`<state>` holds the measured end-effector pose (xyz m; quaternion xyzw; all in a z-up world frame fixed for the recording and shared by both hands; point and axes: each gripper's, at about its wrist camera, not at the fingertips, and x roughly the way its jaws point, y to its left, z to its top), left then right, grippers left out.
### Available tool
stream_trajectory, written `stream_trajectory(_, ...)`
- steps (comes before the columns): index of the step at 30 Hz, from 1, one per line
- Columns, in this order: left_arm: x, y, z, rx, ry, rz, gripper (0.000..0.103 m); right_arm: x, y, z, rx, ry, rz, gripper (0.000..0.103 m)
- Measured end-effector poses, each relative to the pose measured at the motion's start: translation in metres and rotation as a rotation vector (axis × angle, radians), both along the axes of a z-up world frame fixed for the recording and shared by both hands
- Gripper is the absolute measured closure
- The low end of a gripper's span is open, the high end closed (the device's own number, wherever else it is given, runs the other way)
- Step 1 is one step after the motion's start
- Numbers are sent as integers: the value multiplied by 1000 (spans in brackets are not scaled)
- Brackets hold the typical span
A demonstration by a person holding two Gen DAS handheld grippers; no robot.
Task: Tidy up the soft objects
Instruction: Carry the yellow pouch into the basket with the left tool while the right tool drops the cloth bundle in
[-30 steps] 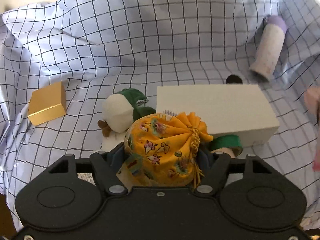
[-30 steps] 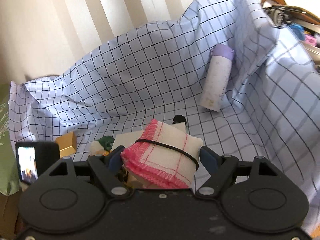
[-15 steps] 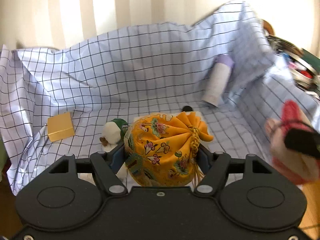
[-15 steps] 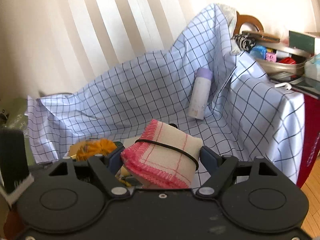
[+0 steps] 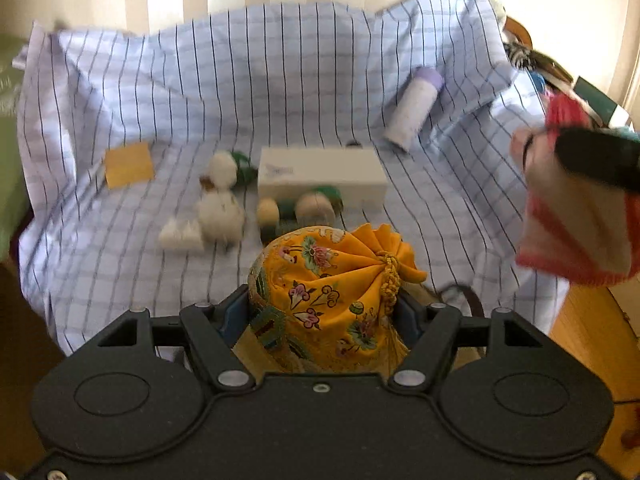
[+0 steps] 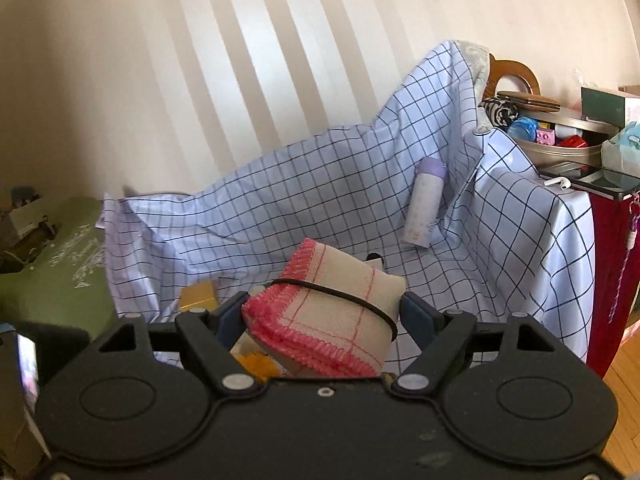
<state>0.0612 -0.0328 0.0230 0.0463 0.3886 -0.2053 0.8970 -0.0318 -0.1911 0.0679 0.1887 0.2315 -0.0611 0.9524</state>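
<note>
My left gripper [image 5: 322, 308] is shut on a yellow embroidered pouch [image 5: 328, 292] with a gathered, corded top, held above the near edge of a blue checked cloth [image 5: 280, 80]. My right gripper [image 6: 322, 312] is shut on a folded beige cloth with pink stitched edges [image 6: 332, 312], bound by a black band. That same folded cloth [image 5: 576, 216] shows blurred at the right of the left wrist view. On the checked cloth lie small white and green plush toys [image 5: 222, 196] beside a white box [image 5: 320, 174].
A gold box [image 5: 129, 164] lies left on the cloth and a white bottle with a purple cap [image 5: 414, 110] leans at the back right. A crowded side table with a metal tray [image 6: 568, 144] stands right. A green bag [image 6: 60, 272] sits left. Wooden floor lies below.
Both grippers have pulled back and up from the checked cloth with their loads. The cloth, box and toys now look smaller and farther, and the wall and side table have come into view.
</note>
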Motion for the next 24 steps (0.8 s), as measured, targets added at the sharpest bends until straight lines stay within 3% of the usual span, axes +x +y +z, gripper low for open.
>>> stream_trajectory(7,-12,5,-20,-5,76,16,36,-11,2,-2,30,3,24,22)
stream_trajectory(24,-15,16,-45,9,117,66,36,-12,-21,-37,89,107,-53,22)
